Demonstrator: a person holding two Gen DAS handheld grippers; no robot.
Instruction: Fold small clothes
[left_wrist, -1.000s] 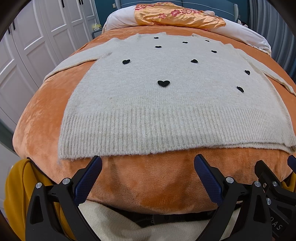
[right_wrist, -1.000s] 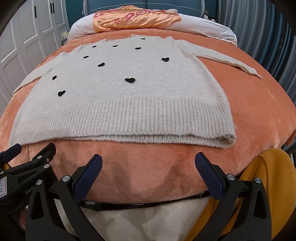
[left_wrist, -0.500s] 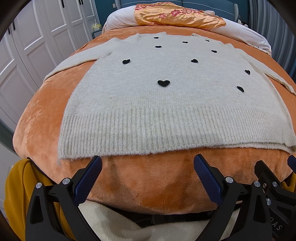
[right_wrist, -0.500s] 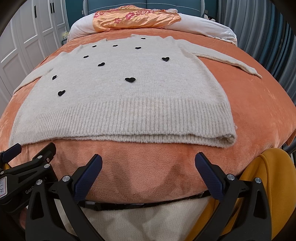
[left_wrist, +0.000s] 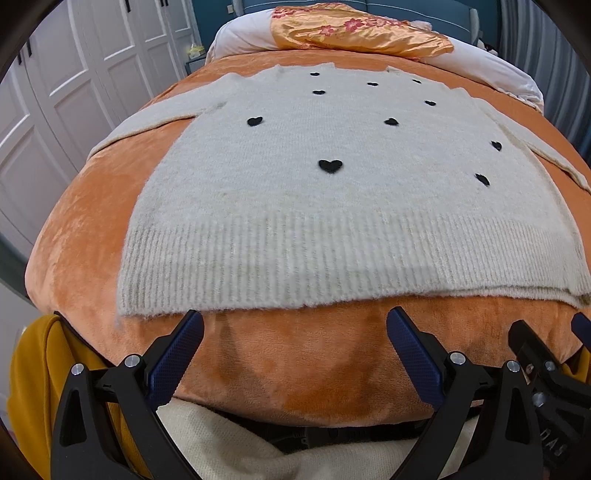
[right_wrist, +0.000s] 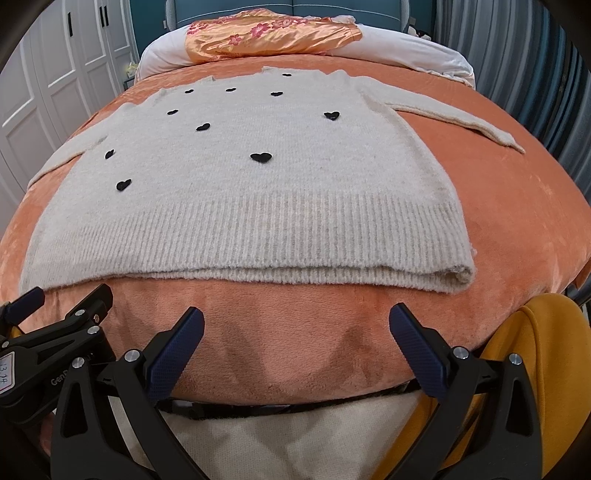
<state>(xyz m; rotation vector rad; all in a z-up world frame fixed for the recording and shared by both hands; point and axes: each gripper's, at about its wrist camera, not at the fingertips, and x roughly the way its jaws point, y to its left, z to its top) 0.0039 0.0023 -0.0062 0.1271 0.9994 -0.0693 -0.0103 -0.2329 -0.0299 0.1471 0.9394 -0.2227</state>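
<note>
— Sweater (left_wrist: 332, 206), where is it lying, and is all of it showing?

— It is lying flat on the orange blanket (left_wrist: 85, 236), front side up, with small black hearts (left_wrist: 330, 165) on it. The ribbed hem is pointing toward the cameras. Not everything is showing: in the left wrist view the right sleeve is being cut by the picture edge, and in the right wrist view the left sleeve is running out of the picture. At the right hem corner a second layer is peeking from under the top one.

— And the far end of the bed?

— An orange flowered cloth (right_wrist: 273, 37) is lying on white bedding (right_wrist: 413, 51) there. What is under the cloth, I cannot tell.

— How are the tongs standing?

— The left gripper (left_wrist: 294, 334) is standing wide apart and is holding nothing. It is hovering just before the hem, over the blanket edge, without touching. The right gripper (right_wrist: 295, 332) is also spread wide and empty, near the hem but apart from it. Each one is appearing partly at the edge of the other view.
</note>
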